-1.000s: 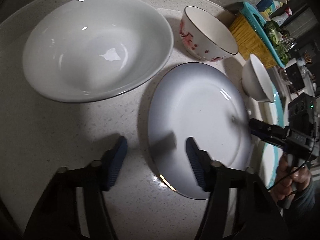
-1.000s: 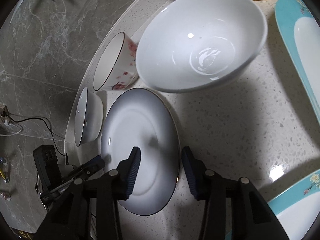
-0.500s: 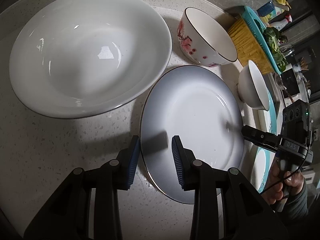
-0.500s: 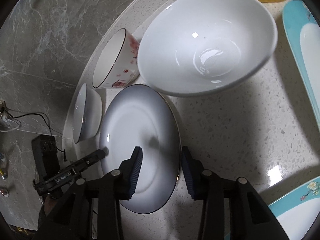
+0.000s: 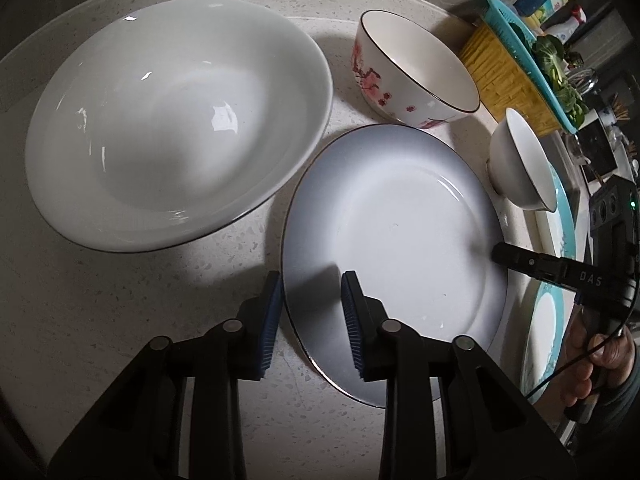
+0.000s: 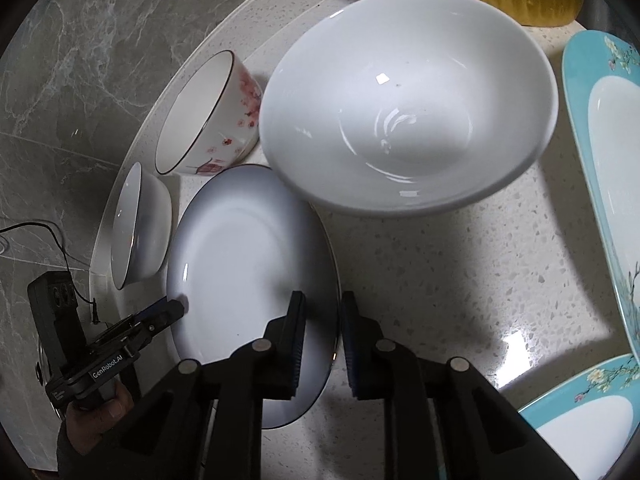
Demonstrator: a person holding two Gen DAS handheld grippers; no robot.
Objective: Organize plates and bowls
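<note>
I am pinching opposite rims of the grey plate [image 5: 392,232]: left gripper [image 5: 310,312] straddling its near edge, right gripper [image 6: 322,332] likewise (neither visibly clamped). Bowls ahead are sitting unstacked, so organizing is barely starting.

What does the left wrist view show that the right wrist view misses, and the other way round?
Only the left wrist view: the teal basket with greens on the yellow container, bottles behind it, and the right gripper reaching over the far rim of the grey-rimmed plate.

Only the right wrist view: the grey marble wall, a black power strip, and the left gripper at the plate's opposite edge.

Both: the plate with each gripper's jaws straddling a rim, the large white bowl, floral bowl, small white bowl and teal-rimmed plates.
</note>
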